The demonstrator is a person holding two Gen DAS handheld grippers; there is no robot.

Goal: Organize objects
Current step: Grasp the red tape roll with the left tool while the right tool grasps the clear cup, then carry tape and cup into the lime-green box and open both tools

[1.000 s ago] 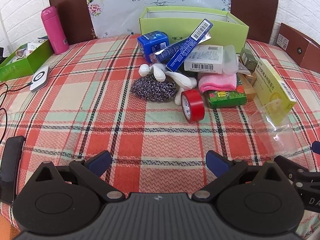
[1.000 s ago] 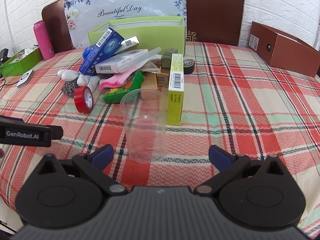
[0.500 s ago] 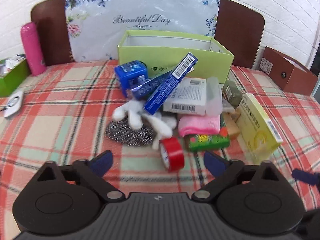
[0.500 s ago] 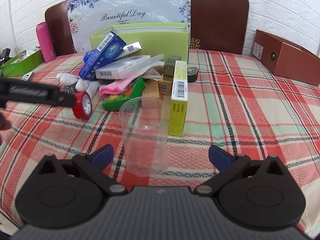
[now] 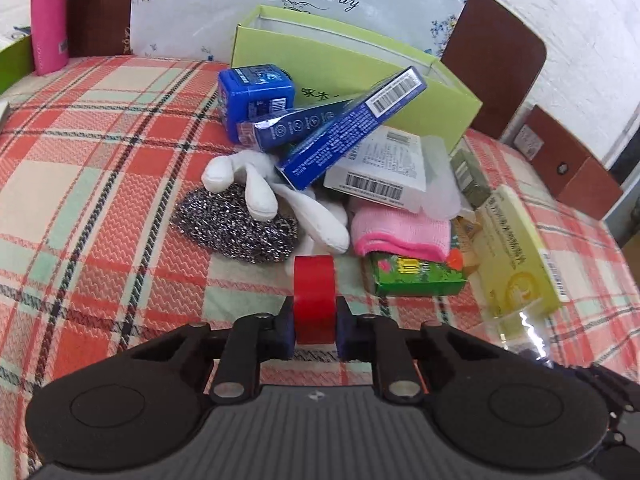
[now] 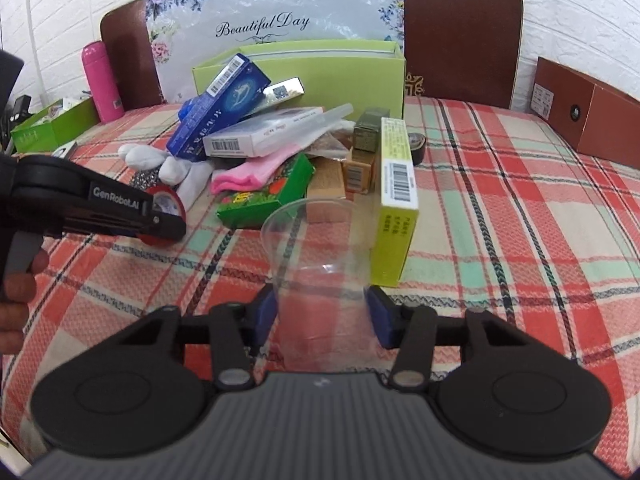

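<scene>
My left gripper [image 5: 314,322] is shut on a red tape roll [image 5: 314,292] standing on edge at the near side of a pile of objects; the roll and that gripper [image 6: 168,216] also show in the right wrist view. My right gripper [image 6: 322,312] is shut on a clear plastic cup [image 6: 316,256] standing upright on the plaid tablecloth [image 6: 500,240]. The pile holds a steel scourer [image 5: 236,224], a white glove [image 5: 280,200], blue boxes [image 5: 352,128], a pink cloth [image 5: 400,232], a green packet [image 5: 416,276] and a yellow box [image 6: 396,196].
An open green box [image 6: 320,68] stands behind the pile. A pink bottle [image 5: 48,20] and a green tray [image 6: 52,124] are at the far left. A brown box [image 6: 580,112] sits at the far right. Brown chair backs stand behind the table.
Both grippers moved forward and closed: the left one onto the red tape roll, the right one onto the clear cup. Both were open before.
</scene>
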